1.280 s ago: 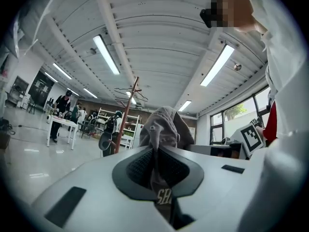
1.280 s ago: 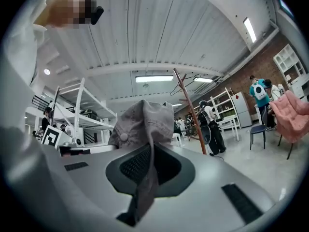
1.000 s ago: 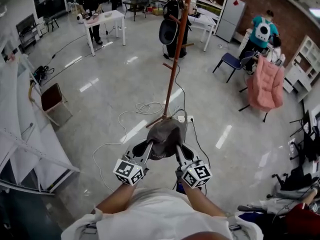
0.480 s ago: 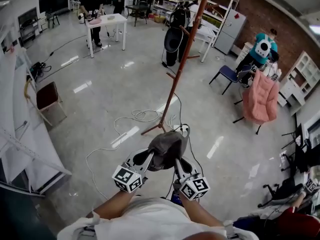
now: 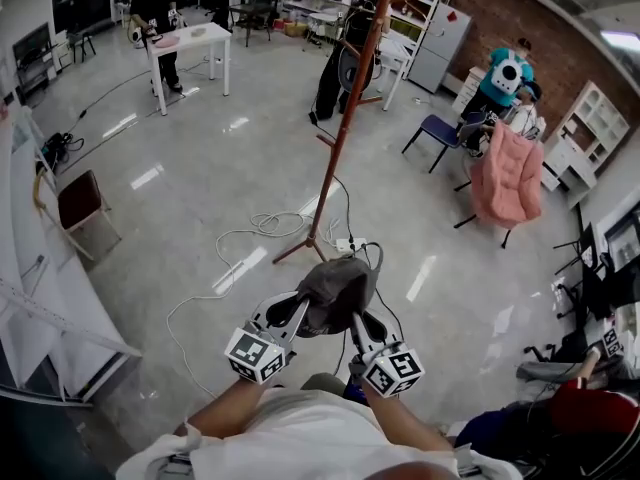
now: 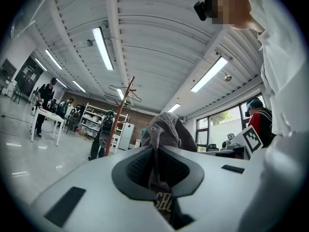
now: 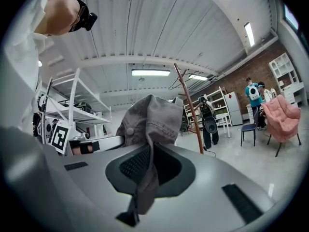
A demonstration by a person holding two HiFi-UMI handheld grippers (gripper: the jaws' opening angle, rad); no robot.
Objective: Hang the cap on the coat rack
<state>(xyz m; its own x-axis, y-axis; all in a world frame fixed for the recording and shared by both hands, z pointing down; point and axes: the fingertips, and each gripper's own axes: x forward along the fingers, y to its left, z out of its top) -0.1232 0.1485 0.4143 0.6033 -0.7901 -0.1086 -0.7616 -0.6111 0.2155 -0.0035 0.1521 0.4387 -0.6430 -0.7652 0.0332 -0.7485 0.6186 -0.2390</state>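
A grey cap hangs between my two grippers just in front of the person's body. My left gripper is shut on the cap's fabric edge, which runs down between its jaws. My right gripper is shut on the other side of the cap, the cloth pinched in its jaws. The brown coat rack stands on the floor straight ahead, its pole rising out of the top of the head view. It appears left of the cap as a coat rack and right of it as a coat rack.
White cables and a power strip lie around the rack's foot. A white table with a person stands far left, a black bag hanging on a stand beyond the rack, a pink armchair and blue chair at right, shelving at left.
The view has shifted forward and slightly right, so the rack's foot lies closer to the cap. Both grippers keep their hold on the cap.
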